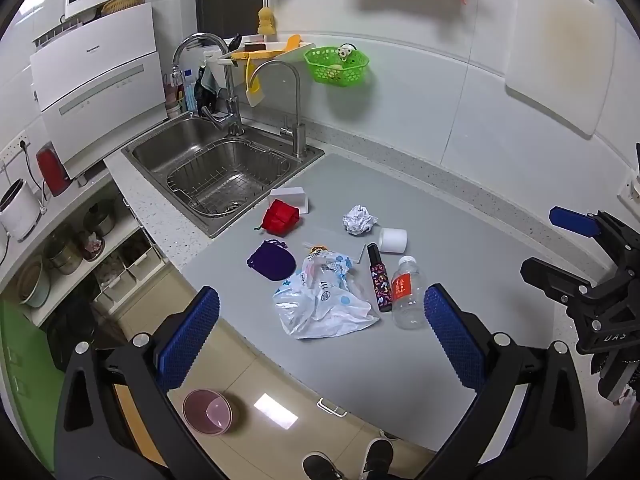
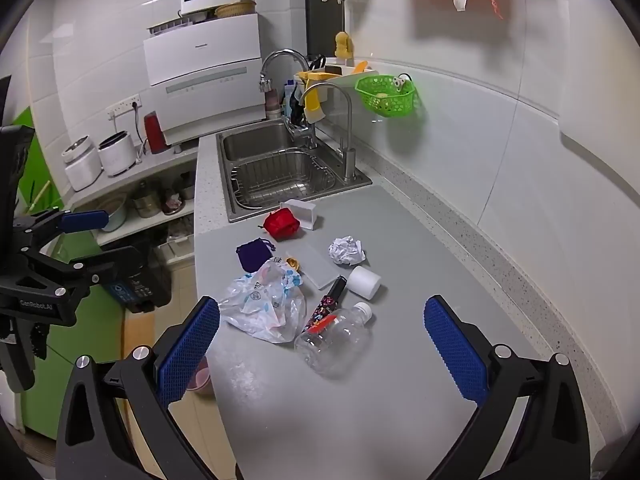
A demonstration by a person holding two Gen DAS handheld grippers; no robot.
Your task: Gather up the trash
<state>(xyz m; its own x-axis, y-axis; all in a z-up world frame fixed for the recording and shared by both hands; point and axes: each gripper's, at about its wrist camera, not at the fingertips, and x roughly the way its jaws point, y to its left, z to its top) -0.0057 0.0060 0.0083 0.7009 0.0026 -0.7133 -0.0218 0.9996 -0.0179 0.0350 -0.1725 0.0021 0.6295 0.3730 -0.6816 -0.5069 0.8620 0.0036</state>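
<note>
A plastic bag hides most of the yellow item beneath it.

On my countertop dishwasher the brand reads Panasonic; my left gripper's body, seen from my right wrist, carries "GenRobot.AI". The bottle's red label stays illegible.

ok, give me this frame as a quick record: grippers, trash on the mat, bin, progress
left gripper: open, empty, above the mat's near edge
right gripper: open, empty, above the mat
trash on mat: plastic bag, paper ball, clear bottle
other items: red pouch, purple pouch, patterned tube, white roll
bin: pink bin on the floor
progress: nothing picked up yet
</note>
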